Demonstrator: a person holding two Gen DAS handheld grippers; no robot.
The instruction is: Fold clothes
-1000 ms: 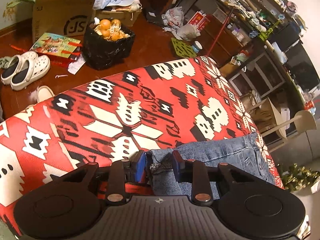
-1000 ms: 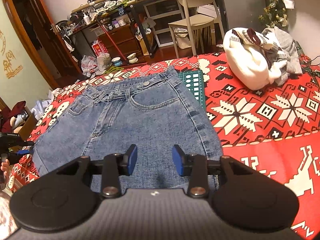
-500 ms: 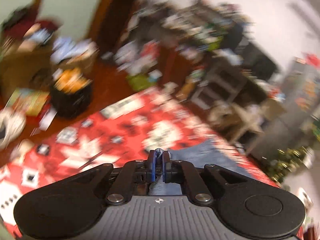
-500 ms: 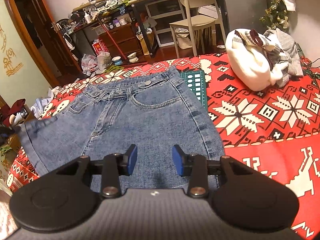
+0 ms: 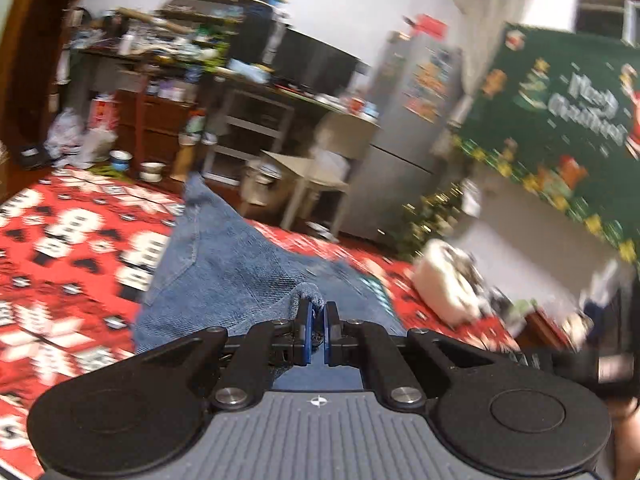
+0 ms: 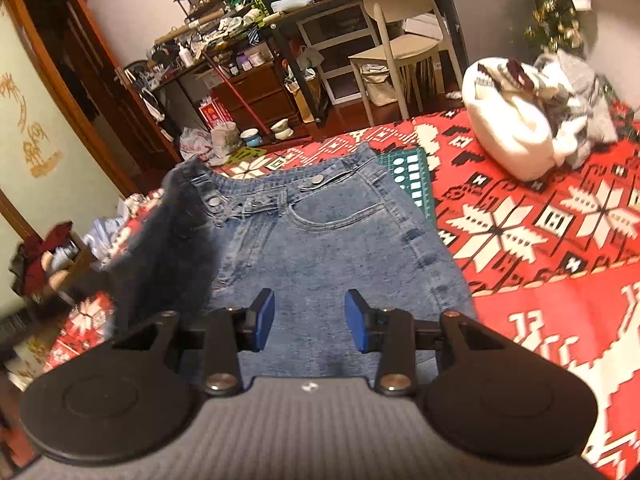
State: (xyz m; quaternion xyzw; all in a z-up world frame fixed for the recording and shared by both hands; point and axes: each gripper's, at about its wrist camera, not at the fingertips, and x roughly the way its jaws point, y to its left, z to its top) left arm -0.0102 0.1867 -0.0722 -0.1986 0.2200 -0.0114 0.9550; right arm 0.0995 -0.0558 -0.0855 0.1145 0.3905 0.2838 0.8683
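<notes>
- Left gripper (image 5: 316,316): clamped on a raised fold of jeans (image 6: 340,240).
- Right gripper (image 6: 308,320): parted, empty, above jeans on red blanket (image 6: 560,300).
- Bowls (image 6: 282,126) on floor: contents indistinct, possibly empty.

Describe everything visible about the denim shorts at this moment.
The denim shorts are mid-blue, washed denim with a buttoned waistband, belt loops and a curved front pocket. They lie on the red patterned blanket, waistband away from the right camera, partly over a green mat. The left gripper pinches one edge, lifting that side in a blurred fold.
</notes>
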